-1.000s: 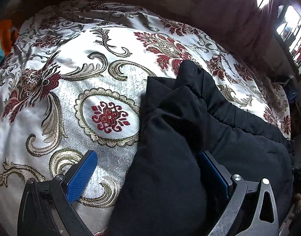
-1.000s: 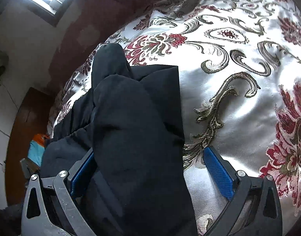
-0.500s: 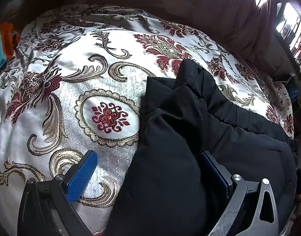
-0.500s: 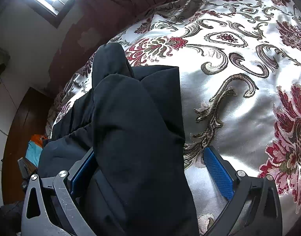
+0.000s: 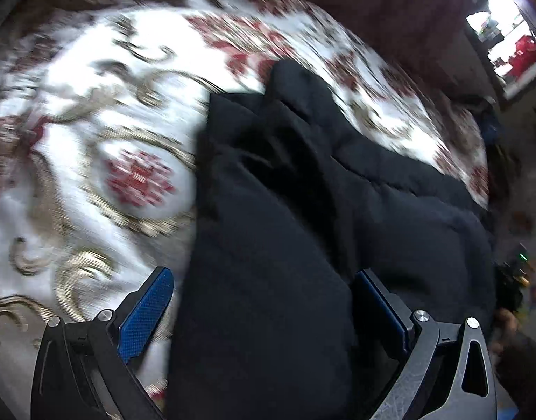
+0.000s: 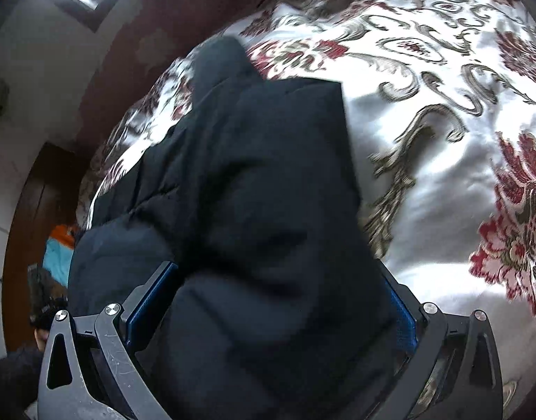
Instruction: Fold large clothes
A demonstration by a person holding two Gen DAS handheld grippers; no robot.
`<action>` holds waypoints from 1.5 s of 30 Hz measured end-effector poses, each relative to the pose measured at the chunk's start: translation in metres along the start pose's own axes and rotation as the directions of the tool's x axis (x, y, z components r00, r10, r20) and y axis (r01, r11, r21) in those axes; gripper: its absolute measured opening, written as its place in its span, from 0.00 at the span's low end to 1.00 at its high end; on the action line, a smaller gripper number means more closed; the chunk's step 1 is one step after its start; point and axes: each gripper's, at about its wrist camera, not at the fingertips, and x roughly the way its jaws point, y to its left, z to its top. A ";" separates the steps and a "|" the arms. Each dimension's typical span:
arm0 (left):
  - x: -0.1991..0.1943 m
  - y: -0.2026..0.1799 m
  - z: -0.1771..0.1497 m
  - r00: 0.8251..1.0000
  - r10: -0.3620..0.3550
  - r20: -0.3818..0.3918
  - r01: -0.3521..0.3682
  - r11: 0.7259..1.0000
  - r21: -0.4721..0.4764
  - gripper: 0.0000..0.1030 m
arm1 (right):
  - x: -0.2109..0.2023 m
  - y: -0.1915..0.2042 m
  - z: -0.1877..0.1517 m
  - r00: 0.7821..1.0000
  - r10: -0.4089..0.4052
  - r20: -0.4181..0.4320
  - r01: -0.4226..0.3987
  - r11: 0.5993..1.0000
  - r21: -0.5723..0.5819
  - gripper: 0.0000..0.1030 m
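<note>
A bulky black padded garment lies bunched on a white bedspread with red and gold flowers. It also fills the middle of the right wrist view. My left gripper stands wide open, with the garment's edge between its blue pads; the left pad is over bare bedspread. My right gripper is also wide open around a thick fold of the garment, and the cloth covers most of both pads. The left wrist view is blurred by motion.
The bedspread stretches to the right of the garment. A dark red curtain and a bright window are behind the bed. A wooden door and orange and blue cloth are at the far left.
Both grippers have moved forward along the garment, which now fills more of each view. In the right wrist view the cloth now covers the right pad. Both stay open.
</note>
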 end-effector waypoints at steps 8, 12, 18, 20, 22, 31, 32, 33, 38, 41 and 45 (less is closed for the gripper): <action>0.011 -0.015 -0.006 0.989 -0.078 -0.125 0.075 0.997 -0.031 1.00 | -0.009 0.025 -0.006 0.998 -0.002 -0.065 0.001 1.000 -0.022 0.96; 0.012 -0.026 -0.010 0.989 -0.031 -0.142 0.027 0.999 -0.030 0.96 | -0.017 0.033 -0.011 0.997 -0.024 -0.071 0.022 0.999 -0.031 0.76; 0.010 -0.046 -0.014 0.979 -0.015 -0.203 0.011 1.000 -0.016 0.80 | -0.024 0.028 -0.027 0.999 0.003 -0.052 -0.002 1.000 0.018 0.44; 0.008 -0.050 -0.015 0.979 0.023 -0.203 -0.026 1.000 -0.008 0.65 | -0.033 0.036 -0.032 0.999 -0.001 -0.032 0.001 1.000 0.014 0.35; 0.000 -0.051 -0.016 0.981 0.031 -0.190 -0.037 0.999 -0.025 0.46 | -0.039 0.044 -0.033 1.000 -0.006 -0.020 0.006 1.000 -0.001 0.28; -0.045 -0.080 -0.024 0.991 0.035 -0.133 -0.028 0.998 0.050 0.22 | -0.091 0.095 -0.046 0.995 0.090 0.039 -0.088 0.994 -0.063 0.22; -0.053 -0.082 -0.027 0.991 0.031 -0.127 -0.024 0.998 0.059 0.22 | -0.096 0.100 -0.049 0.994 0.099 0.043 -0.096 0.993 -0.070 0.21; -0.059 -0.082 -0.028 0.992 0.029 -0.123 -0.021 0.998 0.062 0.22 | -0.106 0.101 -0.055 0.993 0.112 0.048 -0.108 0.991 -0.075 0.21; -0.101 -0.071 -0.041 0.995 0.018 -0.098 -0.012 0.998 0.065 0.22 | -0.135 0.120 -0.083 0.986 0.153 0.066 -0.145 0.983 -0.113 0.21; -0.121 -0.064 -0.049 0.997 0.010 -0.082 -0.005 0.998 0.060 0.22 | -0.146 0.125 -0.097 0.984 0.165 0.071 -0.156 0.980 -0.121 0.21; -0.136 -0.056 -0.067 0.998 0.011 -0.068 -0.008 0.999 0.043 0.22 | -0.150 0.122 -0.113 0.986 0.153 0.064 -0.145 0.982 -0.121 0.21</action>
